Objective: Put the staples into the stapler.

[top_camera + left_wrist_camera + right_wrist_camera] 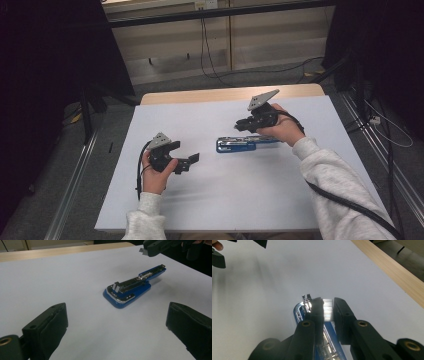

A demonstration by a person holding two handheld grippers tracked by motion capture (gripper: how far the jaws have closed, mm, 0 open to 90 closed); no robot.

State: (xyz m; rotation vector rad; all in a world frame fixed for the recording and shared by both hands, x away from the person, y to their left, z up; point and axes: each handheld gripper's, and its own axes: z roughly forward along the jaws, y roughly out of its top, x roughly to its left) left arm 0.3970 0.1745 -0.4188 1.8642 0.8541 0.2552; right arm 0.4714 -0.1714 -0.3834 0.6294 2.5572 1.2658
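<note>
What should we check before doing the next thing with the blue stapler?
1. Stapler lies open on the table, track showing: ok.
2. Staples pinched in the right hand-held gripper: ok.
3. Staples lined up with the track: cannot tell.
4. Left hand-held gripper open and apart from the stapler: ok.
5. Stapler held steady: not ok, nothing grips it.

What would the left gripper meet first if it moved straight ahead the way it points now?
Probably the blue stapler: it lies ahead of the open left gripper, with bare white table between; depth is unclear.
</note>
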